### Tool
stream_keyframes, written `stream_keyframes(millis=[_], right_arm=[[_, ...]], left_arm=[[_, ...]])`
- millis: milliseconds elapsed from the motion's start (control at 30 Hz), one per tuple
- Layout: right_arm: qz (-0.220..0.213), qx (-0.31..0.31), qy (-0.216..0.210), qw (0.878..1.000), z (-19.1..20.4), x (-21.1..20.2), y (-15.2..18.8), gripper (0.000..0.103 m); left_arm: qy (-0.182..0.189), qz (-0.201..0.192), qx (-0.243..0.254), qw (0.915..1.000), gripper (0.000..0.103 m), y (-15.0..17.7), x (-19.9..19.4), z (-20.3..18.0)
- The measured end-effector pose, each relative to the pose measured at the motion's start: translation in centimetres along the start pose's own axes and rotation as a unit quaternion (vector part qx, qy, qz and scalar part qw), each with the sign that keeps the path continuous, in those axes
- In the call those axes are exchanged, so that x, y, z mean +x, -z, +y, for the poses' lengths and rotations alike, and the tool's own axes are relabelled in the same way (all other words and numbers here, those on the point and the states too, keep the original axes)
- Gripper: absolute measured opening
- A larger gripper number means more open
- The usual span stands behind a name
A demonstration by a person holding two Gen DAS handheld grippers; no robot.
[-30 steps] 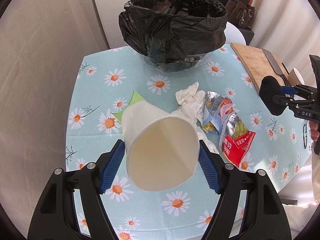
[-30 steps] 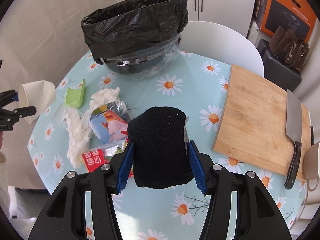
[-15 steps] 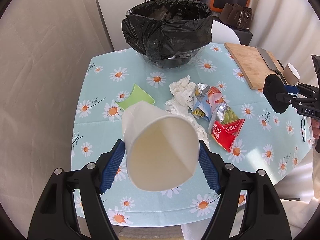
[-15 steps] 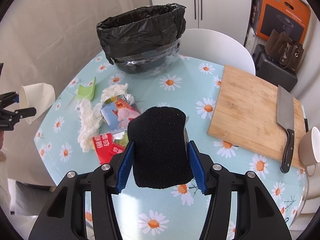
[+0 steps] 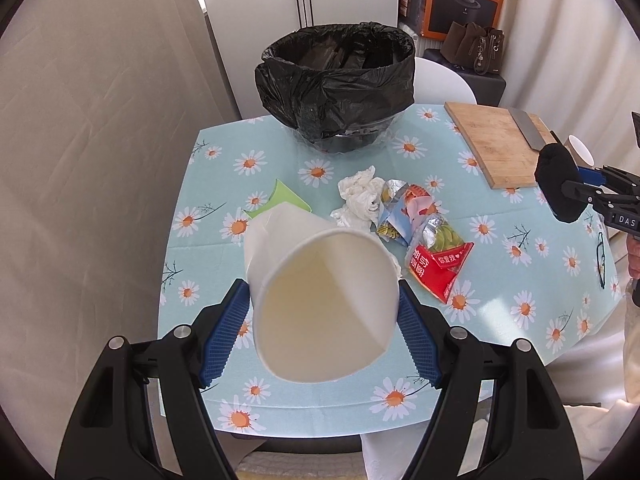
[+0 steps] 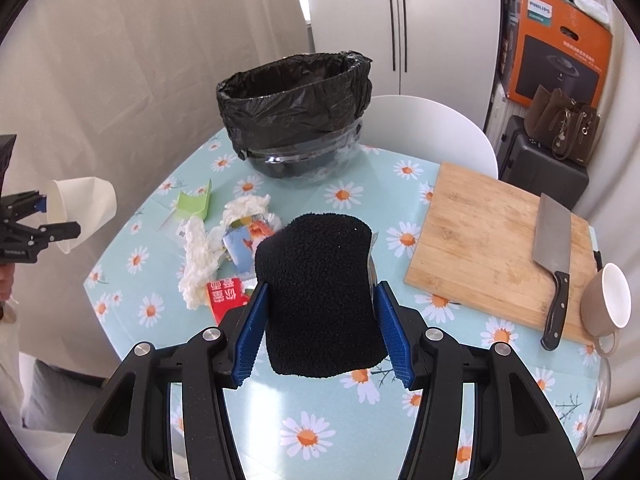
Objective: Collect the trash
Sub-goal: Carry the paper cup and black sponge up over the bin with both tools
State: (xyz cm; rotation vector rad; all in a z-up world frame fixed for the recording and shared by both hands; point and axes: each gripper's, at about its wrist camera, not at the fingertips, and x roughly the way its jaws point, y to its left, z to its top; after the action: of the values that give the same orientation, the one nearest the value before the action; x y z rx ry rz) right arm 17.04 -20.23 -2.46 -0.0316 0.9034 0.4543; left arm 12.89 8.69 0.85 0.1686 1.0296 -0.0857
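Observation:
My left gripper (image 5: pixel 320 320) is shut on a white paper cup (image 5: pixel 320 300), held above the near left of the table with its mouth towards the camera. My right gripper (image 6: pixel 320 320) is shut on a black fuzzy sponge (image 6: pixel 320 288), raised over the table's near side. A bin lined with a black bag (image 5: pixel 336 80) stands open at the far side of the table (image 5: pixel 280 140). Between the grippers and the bin lie crumpled white tissue (image 5: pixel 358 196), foil snack wrappers (image 5: pixel 432 248) and a green paper scrap (image 5: pixel 280 200).
A wooden cutting board (image 6: pixel 492 248) with a cleaver (image 6: pixel 554 256) lies at the right, a beige mug (image 6: pixel 608 308) beside it at the table's edge. A white chair (image 6: pixel 432 128) stands behind the table. A curtain hangs on the left.
Both grippers have risen and drawn back from the table, each still holding its object; the bin and the litter now look smaller and farther away.

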Motion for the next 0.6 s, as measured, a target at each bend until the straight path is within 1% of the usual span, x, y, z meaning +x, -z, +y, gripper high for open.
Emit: stream_keyframes(millis=[233,300,433,600], right_arm=[[-0.027,0.002,-0.016,0.999,-0.1,-1.7,-1.0,0.050],[-0.033,0.002,-0.021,0.999,-0.1,-1.9,-1.3,0.050],[-0.042,0.000,-0.020,0.999,0.0,-2.2,-2.4,0.050],[-0.053,0.000,-0.016,0.998,0.2,-2.2,-4.6,0.050]], left_arm=[[0.000,-0.016,-0.006,0.9999,0.073,-1.0,-1.7,0.1],[0.006,-0.022,-0.006,0.9997,0.073,-1.6,-1.9,0.3],[0.007,-0.027,0.004,0.9996,0.073,-3.0,-1.9,0.4],[0.014,-0.030,0.013,0.9994,0.073,-5.4,-1.1,1.0]])
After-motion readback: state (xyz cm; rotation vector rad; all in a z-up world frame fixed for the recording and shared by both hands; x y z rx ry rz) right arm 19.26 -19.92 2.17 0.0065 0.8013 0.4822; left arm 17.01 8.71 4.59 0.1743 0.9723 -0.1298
